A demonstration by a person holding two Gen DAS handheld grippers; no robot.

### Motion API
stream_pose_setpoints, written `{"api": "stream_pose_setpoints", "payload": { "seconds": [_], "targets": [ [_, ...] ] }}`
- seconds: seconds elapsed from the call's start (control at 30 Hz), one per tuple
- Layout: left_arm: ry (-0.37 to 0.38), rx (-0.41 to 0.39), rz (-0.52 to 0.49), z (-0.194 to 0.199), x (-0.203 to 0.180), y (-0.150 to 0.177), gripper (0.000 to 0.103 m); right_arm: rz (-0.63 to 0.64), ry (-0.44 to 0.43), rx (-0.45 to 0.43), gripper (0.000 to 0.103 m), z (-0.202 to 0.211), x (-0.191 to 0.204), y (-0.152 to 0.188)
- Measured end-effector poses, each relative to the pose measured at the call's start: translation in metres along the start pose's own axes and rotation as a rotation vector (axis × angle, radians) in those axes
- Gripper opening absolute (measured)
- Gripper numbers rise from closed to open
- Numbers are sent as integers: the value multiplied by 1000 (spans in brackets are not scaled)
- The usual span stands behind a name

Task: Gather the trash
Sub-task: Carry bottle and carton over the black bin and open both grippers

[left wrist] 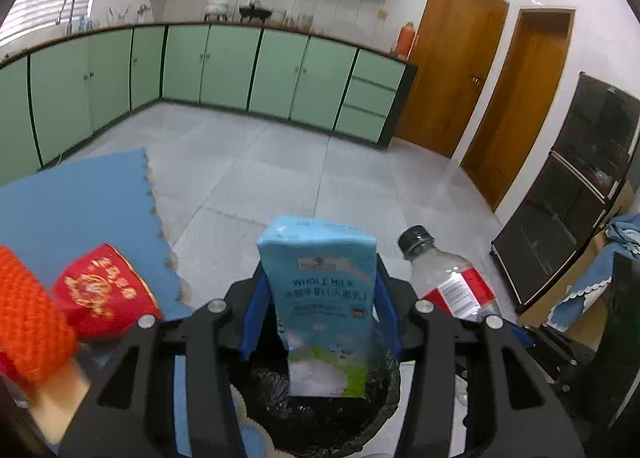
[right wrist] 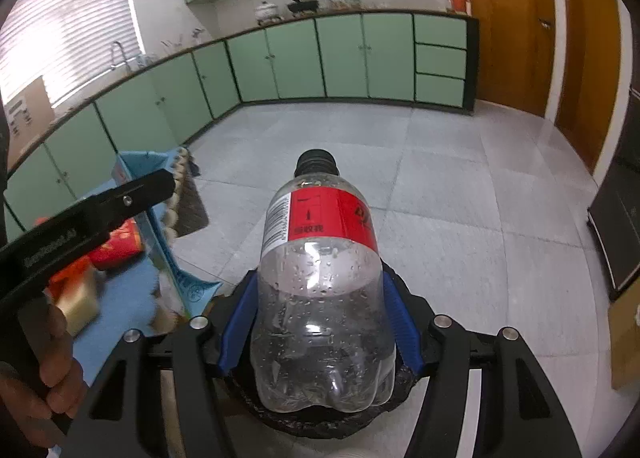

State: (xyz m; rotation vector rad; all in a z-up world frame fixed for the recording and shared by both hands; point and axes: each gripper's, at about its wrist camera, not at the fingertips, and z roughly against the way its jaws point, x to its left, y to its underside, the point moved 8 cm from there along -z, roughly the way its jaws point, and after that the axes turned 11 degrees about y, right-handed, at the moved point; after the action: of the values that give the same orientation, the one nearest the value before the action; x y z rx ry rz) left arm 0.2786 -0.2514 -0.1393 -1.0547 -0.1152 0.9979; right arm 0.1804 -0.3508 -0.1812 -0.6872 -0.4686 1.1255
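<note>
- Two light empties hang above the black-lined bin [left wrist: 384,410].
- Left gripper [left wrist: 320,322] clamps the milk carton [left wrist: 320,298] mid-body; thin card, crushable.
- Right gripper [right wrist: 320,322] pinches the plastic bottle [right wrist: 320,290] low; slick, springy.

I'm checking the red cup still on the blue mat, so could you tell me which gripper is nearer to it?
Left. The left gripper, shut on the milk carton, is just right of the red cup; the right gripper, holding the bottle, is farther right.
</note>
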Motion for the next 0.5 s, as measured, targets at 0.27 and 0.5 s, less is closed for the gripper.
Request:
{"api": "stream_pose_setpoints", "payload": {
  "seconds": [0.27,0.5],
  "targets": [
    [-27,-16,-31,6,12,-12,70,-7,21,46,61,-24,-5,7],
    [-115,-10,-76,17,23,-3,73,6,37,20,70,-20,4,-1]
  ]
}}
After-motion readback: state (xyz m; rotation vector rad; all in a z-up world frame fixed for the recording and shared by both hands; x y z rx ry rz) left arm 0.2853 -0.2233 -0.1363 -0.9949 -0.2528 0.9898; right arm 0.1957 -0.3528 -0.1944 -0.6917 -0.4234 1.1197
